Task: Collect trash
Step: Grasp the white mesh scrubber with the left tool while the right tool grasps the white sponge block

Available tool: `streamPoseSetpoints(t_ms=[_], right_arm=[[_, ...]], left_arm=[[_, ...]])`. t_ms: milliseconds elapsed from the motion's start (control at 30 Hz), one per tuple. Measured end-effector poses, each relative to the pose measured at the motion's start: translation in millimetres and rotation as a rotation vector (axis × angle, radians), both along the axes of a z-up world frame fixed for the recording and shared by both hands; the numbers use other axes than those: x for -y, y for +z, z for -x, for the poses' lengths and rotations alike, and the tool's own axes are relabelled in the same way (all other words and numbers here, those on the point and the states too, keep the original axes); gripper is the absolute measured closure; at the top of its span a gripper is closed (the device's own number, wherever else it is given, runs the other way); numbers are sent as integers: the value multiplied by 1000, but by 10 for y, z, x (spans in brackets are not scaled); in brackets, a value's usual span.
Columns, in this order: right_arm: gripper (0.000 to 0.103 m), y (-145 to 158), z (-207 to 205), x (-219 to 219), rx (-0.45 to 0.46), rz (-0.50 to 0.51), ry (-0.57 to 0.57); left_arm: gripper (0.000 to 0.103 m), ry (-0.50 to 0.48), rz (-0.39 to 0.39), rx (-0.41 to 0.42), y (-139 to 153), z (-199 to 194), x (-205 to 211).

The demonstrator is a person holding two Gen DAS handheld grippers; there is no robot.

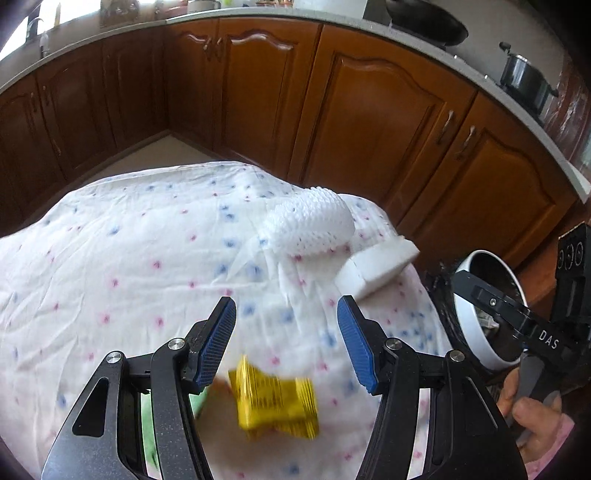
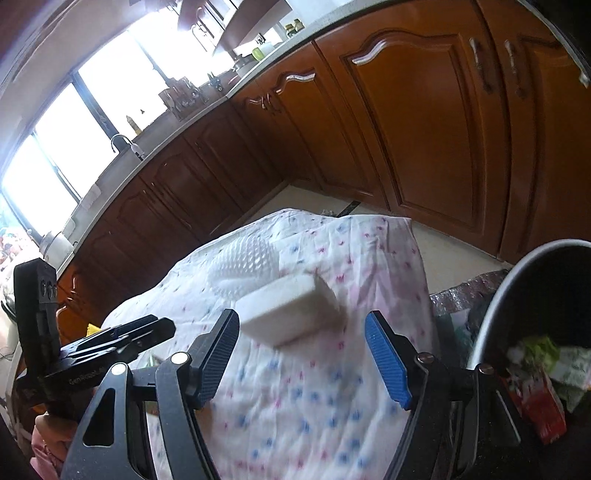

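Kitchen surroundings frame us: a table draped in a white floral cloth [image 1: 129,258] stands before brown wooden cabinets [image 1: 369,122] under a pale countertop [image 1: 424,40]. Nearest in our left wrist view, the left gripper [image 1: 286,332] hangs over the cloth with its blue-padded fingers [image 1: 221,343] spread wide and nothing between them; just below the gap, at about six o'clock, lies a crumpled yellow wrapper [image 1: 277,402], blurred, with a green scrap [image 1: 195,400] partly hidden behind the left finger. Farther out, at one o'clock, a white foam block [image 1: 373,267] sits near the table's right edge, and just beyond it a white foam net sleeve [image 1: 314,221] rests on the cloth, touching or nearly touching the block. At three o'clock in this view we see the right gripper [image 1: 513,321] held off the table edge over a white-rimmed bin [image 1: 469,325]. From the right wrist view, our right gripper [image 2: 303,350] is likewise spread apart and empty, the foam block just ahead at twelve o'clock. At four o'clock the bin's dark interior holds a red carton [image 2: 543,410] and green and white scraps [image 2: 543,354]. On the far counter a dark pan [image 1: 428,22] and a lidded pot [image 1: 524,77] stand at one to two o'clock.
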State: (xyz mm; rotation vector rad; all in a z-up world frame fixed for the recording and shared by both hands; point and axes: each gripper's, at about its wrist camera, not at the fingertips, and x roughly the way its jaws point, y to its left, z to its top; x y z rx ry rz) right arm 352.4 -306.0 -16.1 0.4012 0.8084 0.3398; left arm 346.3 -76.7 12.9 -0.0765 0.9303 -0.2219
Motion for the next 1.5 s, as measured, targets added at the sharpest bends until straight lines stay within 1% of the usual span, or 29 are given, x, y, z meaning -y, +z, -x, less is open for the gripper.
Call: streamPoseSetpoints(t_ms=[100, 200, 267, 367, 433, 467, 500, 533, 567, 600, 633, 667, 733, 833, 1033, 1100, 1167, 1200, 1267, 1300, 1367, 1433, 1500], right_arm=[[38, -65, -157, -21, -14, 2, 5], [42, -142, -274, -16, -36, -9, 8], [46, -212, -354, 9, -57, -35, 16], [61, -283, -419, 26, -82, -70, 38], [68, -294, -406, 26, -76, -76, 46], [70, -283, -388, 23, -71, -74, 51], [71, -270, -374, 15, -68, -69, 52], [72, -254, -346, 5, -64, -58, 56], [73, -244, -345, -1, -61, -51, 57], [74, -230, -321, -12, -56, -43, 59], [75, -213, -280, -16, -51, -39, 60], [76, -202, -250, -13, -47, -41, 58], [78, -182, -206, -5, -43, -56, 56], [80, -137, -108, 33, -33, -68, 52], [80, -29, 94, 117, -16, -97, 43], [80, -1, 150, 153, -8, -105, 37], [80, 26, 212, 198, -1, -113, 29], [80, 42, 252, 236, 4, -119, 21], [80, 56, 292, 300, 7, -129, 14], [80, 61, 314, 330, 7, -132, 11], [80, 64, 345, 370, 7, -137, 4], [80, 57, 367, 407, 6, -143, -2], [80, 44, 374, 429, 5, -144, -5]], left_arm=[[45, 1, -37, -15, -68, -221, 21], [45, -2, -44, -37, -152, -415, 37], [46, -4, -51, -55, -225, -519, 69], [46, -18, -37, -91, -353, -670, 110], [46, -30, -33, -108, -438, -760, 143], [46, -30, -33, -112, -468, -773, 173], [48, -29, -29, -119, -512, -804, 186], [57, -31, -22, -127, -546, -816, 207], [71, -33, -16, -134, -565, -825, 220], [79, -40, -7, -148, -594, -848, 234], [95, -47, 1, -152, -608, -859, 250], [100, -54, 4, -149, -615, -859, 262], [102, -63, 4, -132, -597, -833, 286], [103, -68, 2, -95, -516, -745, 265], [102, -71, 44, -61, -311, -563, 164], [99, -68, 80, -69, -248, -547, 151], [87, -68, 128, -82, -229, -562, 150], [84, -64, 158, -88, -221, -577, 162], [61, -48, 204, -105, -236, -619, 187], [56, -44, 231, -110, -237, -628, 207], [36, -23, 251, -123, -257, -665, 240], [35, 14, 269, -135, -290, -738, 297], [35, 54, 268, -154, -333, -805, 347]])
